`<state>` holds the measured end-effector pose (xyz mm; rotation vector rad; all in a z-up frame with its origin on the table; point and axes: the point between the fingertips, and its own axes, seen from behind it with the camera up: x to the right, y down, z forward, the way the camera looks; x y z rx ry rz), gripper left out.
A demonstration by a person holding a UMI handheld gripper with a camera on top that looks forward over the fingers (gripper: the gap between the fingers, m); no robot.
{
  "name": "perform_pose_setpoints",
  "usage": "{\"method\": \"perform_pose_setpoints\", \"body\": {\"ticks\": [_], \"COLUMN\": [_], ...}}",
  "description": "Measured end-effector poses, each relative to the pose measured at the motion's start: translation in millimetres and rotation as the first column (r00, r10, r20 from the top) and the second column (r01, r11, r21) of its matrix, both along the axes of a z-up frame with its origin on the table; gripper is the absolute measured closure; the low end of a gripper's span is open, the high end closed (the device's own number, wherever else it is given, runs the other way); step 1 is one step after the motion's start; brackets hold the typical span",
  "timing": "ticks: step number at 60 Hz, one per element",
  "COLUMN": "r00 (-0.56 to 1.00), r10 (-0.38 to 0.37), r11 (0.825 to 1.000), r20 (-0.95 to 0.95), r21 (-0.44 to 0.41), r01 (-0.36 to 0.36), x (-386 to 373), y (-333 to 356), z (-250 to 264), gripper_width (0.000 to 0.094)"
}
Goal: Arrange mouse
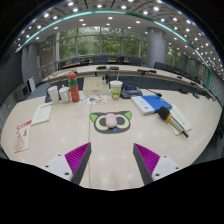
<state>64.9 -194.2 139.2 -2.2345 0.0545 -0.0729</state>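
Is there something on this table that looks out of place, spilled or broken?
Nothing stands out. The mouse sits on its cat-shaped mouse pad, just ahead of the open gripper, whose jaws hold nothing. The cups and the green cup stand upright on the table, with no spill visible.

gripper (110,160) | two pale grey fingers (66,166) showing angular, wedge-like outer shells | each wearing a magenta pad (148,157) on its inner face, looking ridged | no cables, screws or markings showing
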Motion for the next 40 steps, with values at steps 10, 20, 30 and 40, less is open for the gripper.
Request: {"method": "perform_pose_setpoints", "body": {"ticks": [10, 20, 30, 40], "r00": [1.000, 0.999, 0.999, 1.000], "r10": [0.015, 0.032, 0.021, 0.028], "r11": [0.999, 0.998, 0.998, 0.997], "r20": [0.006, 0.001, -0.030, 0.008], "r21": [0.028, 0.056, 0.061, 0.075], "r01": [-0.015, -0.032, -0.019, -0.028], "x": [-6.3, -12.3, -17.7, -13.7], "y": [-67.1, -110.5, -137.0, -151.3], "z": [21.9, 43.7, 53.0, 62.1], "gripper_width": [0.0084, 0.0083, 0.0074, 0.0077]}}
